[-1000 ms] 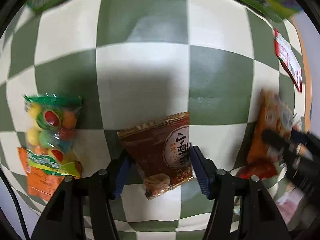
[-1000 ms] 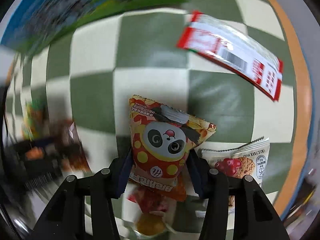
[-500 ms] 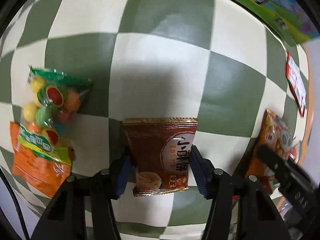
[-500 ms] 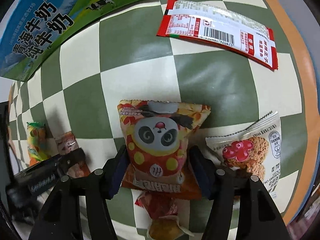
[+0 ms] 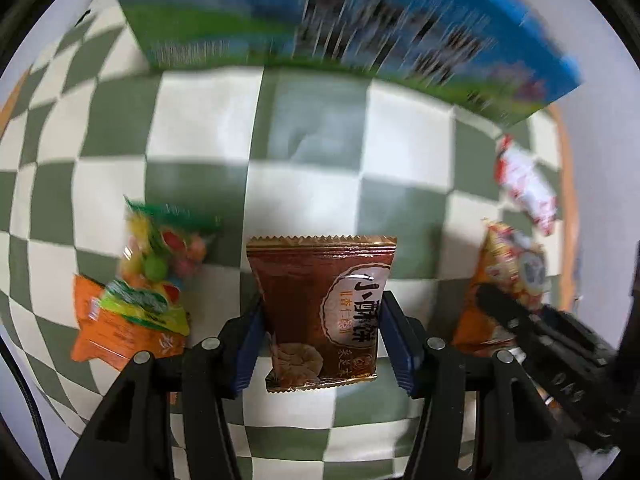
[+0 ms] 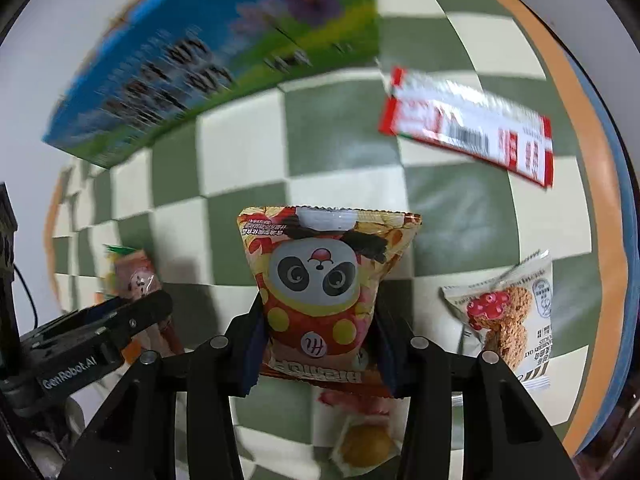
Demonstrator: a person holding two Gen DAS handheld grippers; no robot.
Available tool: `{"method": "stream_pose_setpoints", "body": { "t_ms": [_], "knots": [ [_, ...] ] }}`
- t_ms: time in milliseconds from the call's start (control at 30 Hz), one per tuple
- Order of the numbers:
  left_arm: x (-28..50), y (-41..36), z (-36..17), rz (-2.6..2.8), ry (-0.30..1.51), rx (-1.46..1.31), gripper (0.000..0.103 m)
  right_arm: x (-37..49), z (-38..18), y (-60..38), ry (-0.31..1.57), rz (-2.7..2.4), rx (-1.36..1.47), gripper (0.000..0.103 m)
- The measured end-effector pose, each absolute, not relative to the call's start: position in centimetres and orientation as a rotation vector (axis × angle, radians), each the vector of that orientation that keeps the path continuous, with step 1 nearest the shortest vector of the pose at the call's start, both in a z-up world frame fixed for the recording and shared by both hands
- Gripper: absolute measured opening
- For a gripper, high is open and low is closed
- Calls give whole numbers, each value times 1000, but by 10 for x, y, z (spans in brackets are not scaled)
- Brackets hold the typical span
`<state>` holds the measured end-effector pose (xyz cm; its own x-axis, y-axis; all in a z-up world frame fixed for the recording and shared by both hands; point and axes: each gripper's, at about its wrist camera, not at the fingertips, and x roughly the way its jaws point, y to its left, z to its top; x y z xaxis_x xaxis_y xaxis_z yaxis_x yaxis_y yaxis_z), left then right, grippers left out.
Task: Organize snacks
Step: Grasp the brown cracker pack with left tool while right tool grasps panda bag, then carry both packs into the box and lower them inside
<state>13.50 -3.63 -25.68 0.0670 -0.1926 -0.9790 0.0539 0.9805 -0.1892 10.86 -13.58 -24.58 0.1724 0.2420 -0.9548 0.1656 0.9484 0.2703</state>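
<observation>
Below the blue milk carton (image 5: 344, 28) on the checkered table (image 5: 200, 120), our left hand-held gripper (image 5: 322, 320) clamps a brown biscuit packet (image 5: 320, 312); our right hand-held gripper (image 6: 320, 328), jaws just closed, pinches a panda snack bag (image 6: 320, 280).

Brown snack packet (image 5: 320, 312), green-white checked tablecloth (image 5: 304, 184)

Green-and-cream checkered tablecloth (image 5: 304, 184) covering an orange-rimmed table (image 6: 600, 184); a blue-and-green printed carton (image 6: 224, 52) (lettering blurred) stands at its far side.
</observation>
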Motion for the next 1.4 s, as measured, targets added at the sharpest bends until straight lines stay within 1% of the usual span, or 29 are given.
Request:
{"method": "stream_pose_setpoints", "body": {
  "t_ms": [67,200,300,433,567,733,967,1200,1400],
  "knots": [
    [141,-35,-233,-215,1459,-134,52,112,-227,-131,1375,84,363,48],
    [182,-8,-181,-274,1382,-167,52,123,-184,-129,1293,144,404,48],
    [212,-5,-149,-302,1337,-185,53,148,-147,-125,1230,184,423,48],
    [252,-9,-123,-309,1296,-182,53,181,-110,-129,1164,217,438,48],
    [296,-5,-115,-312,1302,-205,53,211,-88,-135,1121,199,421,48],
    [351,-19,-134,-292,1344,-211,53,258,-93,-140,1131,170,397,48],
    [408,-39,-186,-291,1475,-202,53,319,-137,-144,1226,128,340,48],
    [424,-51,-233,-289,1593,-178,53,339,-176,-149,1310,116,312,48],
    [424,-51,-252,-273,1634,-195,53,344,-192,-147,1364,133,276,49]
  ]
}}
